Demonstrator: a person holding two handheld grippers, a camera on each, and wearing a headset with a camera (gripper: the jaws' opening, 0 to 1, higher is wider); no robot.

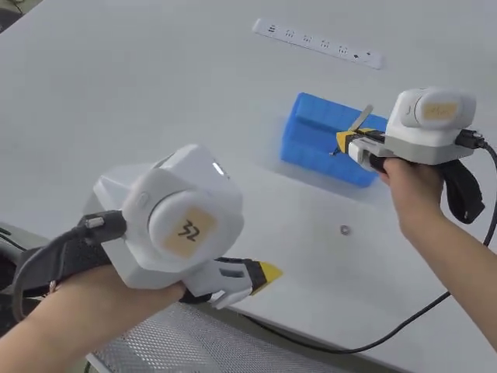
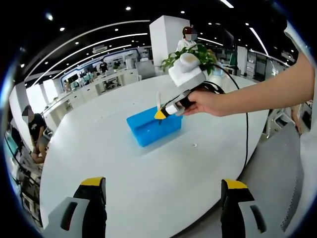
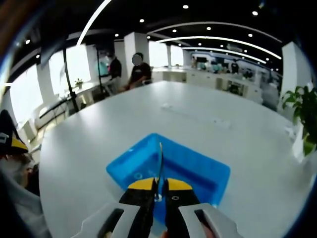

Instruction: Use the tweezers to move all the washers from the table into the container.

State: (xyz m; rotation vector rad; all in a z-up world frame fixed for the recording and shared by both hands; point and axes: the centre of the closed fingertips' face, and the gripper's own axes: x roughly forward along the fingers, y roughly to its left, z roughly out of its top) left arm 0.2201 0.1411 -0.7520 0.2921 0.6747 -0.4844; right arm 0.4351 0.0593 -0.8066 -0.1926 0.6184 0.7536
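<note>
R gripper [image 3: 159,186] clamped on tweezers [image 3: 160,163], long axis straight ahead, tips over blue container [image 3: 198,171], L gripper [image 2: 162,182] wide apart, empty

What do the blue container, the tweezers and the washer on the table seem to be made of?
Blue container: probably plastic, with uniform colour and matte walls.
Tweezers: likely metal, with thin, silvery blades.
Washer: probably metal, being grey, but too small to be sure.

Head view looks down; all 3 views share the blue container [image 1: 322,155].
</note>
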